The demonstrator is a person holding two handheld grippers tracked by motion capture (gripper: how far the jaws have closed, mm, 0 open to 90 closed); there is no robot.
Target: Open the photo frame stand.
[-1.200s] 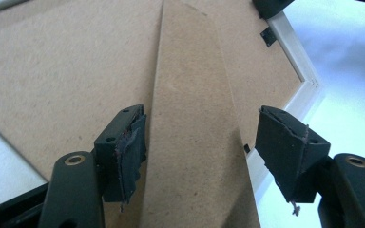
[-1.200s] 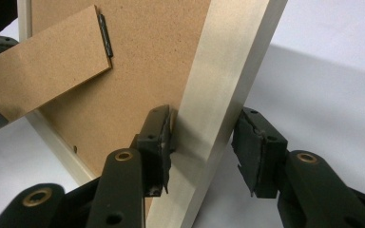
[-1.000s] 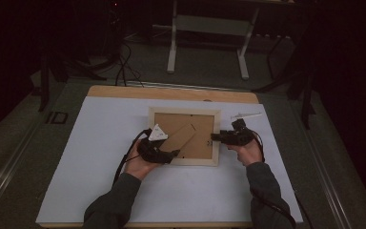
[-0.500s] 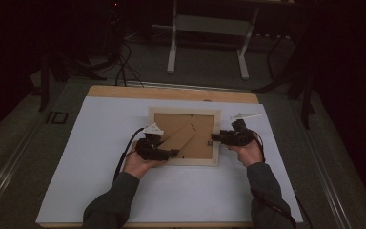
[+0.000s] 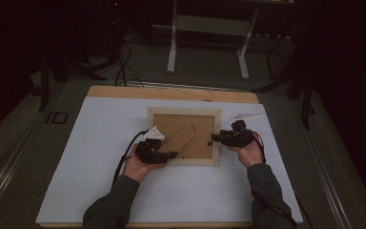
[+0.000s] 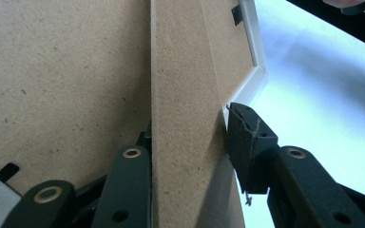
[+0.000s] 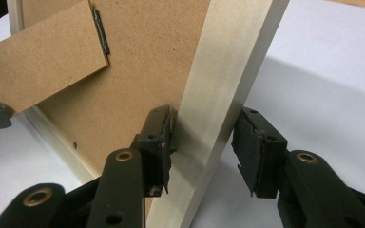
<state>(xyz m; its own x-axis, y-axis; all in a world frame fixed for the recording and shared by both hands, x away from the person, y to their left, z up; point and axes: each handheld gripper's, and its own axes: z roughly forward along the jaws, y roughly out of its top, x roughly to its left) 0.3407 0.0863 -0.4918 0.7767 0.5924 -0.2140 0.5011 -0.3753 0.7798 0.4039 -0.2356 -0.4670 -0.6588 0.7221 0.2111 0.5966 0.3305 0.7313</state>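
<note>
Left gripper view, left tongs [image 6: 190,156] (just closing) astride frame stand [image 6: 180,95].

Dark grey-green sleeves [image 5: 262,188] cover both forearms at the frame's bottom. Each gripper is black: the left gripper [image 5: 171,154] carries a grey 3-cornered plate and black cable; the right gripper [image 7: 202,142] shows 2 brass-ringed holes.

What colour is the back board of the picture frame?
Brown, like fibreboard; the back board shows best in the right gripper view.
</note>
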